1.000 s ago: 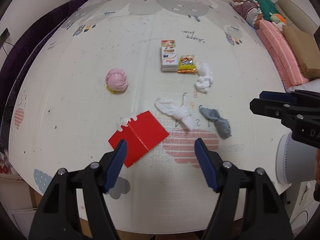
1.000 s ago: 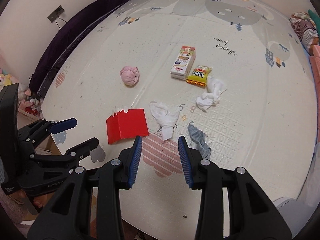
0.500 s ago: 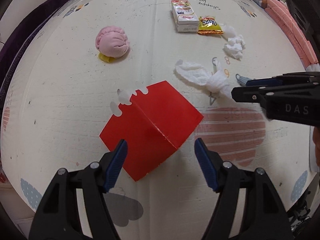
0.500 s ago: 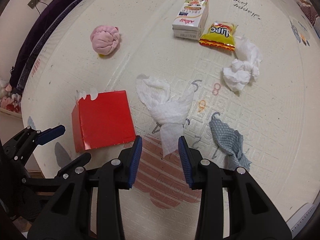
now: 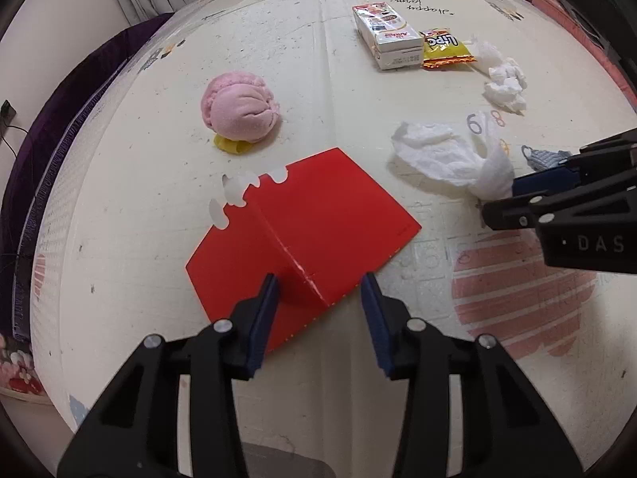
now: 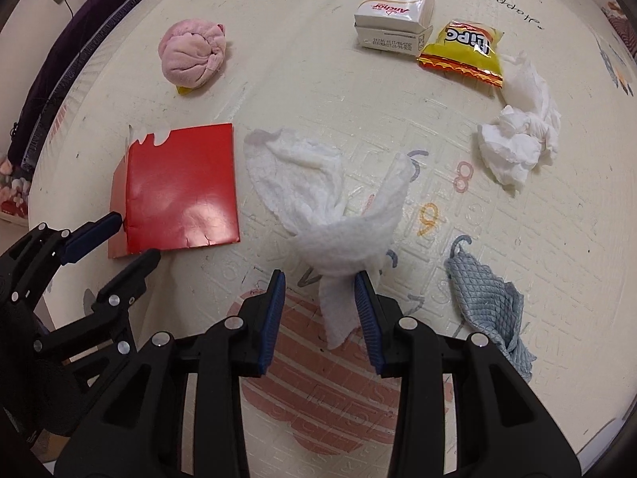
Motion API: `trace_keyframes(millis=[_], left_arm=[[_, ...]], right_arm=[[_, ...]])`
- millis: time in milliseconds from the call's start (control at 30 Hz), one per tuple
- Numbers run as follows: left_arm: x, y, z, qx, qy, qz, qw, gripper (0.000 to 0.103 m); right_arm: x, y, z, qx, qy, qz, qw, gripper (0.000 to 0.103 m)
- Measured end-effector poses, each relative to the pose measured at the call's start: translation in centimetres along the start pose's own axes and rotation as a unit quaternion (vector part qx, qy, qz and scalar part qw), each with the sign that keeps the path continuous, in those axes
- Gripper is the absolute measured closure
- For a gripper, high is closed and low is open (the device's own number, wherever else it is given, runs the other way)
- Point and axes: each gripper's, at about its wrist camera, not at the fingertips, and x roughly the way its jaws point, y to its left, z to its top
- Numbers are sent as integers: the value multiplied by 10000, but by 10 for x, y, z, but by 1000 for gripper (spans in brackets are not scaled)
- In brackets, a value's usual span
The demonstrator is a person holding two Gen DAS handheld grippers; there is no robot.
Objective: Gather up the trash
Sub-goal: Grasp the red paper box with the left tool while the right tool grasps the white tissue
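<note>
A red paper box (image 5: 302,235) lies on the play mat, also in the right wrist view (image 6: 179,191). My left gripper (image 5: 318,298) is open, its fingers either side of the box's near corner. A white crumpled wipe (image 6: 330,207) lies right of the box, also in the left wrist view (image 5: 450,155). My right gripper (image 6: 320,298) is open with the wipe's tail between its fingers. A white tissue ball (image 6: 517,131), a yellow chip bag (image 6: 466,51), a milk carton (image 6: 398,8) and a grey cloth (image 6: 489,306) lie around.
A pink balled sock (image 5: 239,107) with something yellow under it sits left of the carton. A dark purple cushion (image 5: 59,119) runs along the mat's left edge. Folded clothes lie at the far right corner.
Both grippers have come down and forward toward the mat. The left now straddles the red box's corner and has narrowed. The right now straddles the white wipe's tail.
</note>
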Motion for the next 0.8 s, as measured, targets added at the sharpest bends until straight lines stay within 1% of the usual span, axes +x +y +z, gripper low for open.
trace_keyframes(millis=[100, 200, 267, 367, 400, 467, 500, 533, 567, 600, 633, 700, 800], left_arm=[[-3, 5, -1, -60, -16, 173, 9998, 58], [-2, 4, -7, 153, -76, 408, 9990, 57], [2, 4, -10, 253, -31, 448, 9987, 57], [8, 7, -12, 247, 16, 502, 9984, 57], [10, 8, -11, 240, 3, 534, 9983, 57], [14, 12, -7, 166, -23, 549, 9984, 57], [15, 14, -5, 123, -20, 511, 9986, 59], [15, 17, -2, 76, -34, 487, 9988, 64], [15, 20, 1, 38, -55, 475, 9988, 71], [14, 22, 4, 18, -70, 466, 9989, 73], [12, 23, 5, 1, -90, 461, 9989, 77], [8, 26, 10, -22, -126, 465, 9988, 81], [2, 35, 18, -130, -135, 407, 9990, 88]], right_arm=[[0, 0, 0, 17, -69, -62, 10000, 67], [4, 1, 3, 16, -61, -120, 9999, 67], [4, 2, 2, 0, -62, -158, 9999, 67], [5, 3, 1, -11, -70, -215, 9997, 67], [4, 1, -4, -14, -73, -225, 9997, 67], [6, 1, -3, -6, -59, -247, 9997, 67], [7, 1, -3, -1, -44, -239, 9997, 67], [8, 2, -2, -1, -30, -224, 9997, 68], [8, 3, -1, 0, -35, -221, 9997, 72], [10, 4, 4, -3, -15, -192, 9998, 87], [10, 4, 6, -7, 11, -161, 9999, 92], [5, 4, 11, -22, -41, -117, 9999, 98], [-6, 7, 15, -68, -112, -43, 9999, 98]])
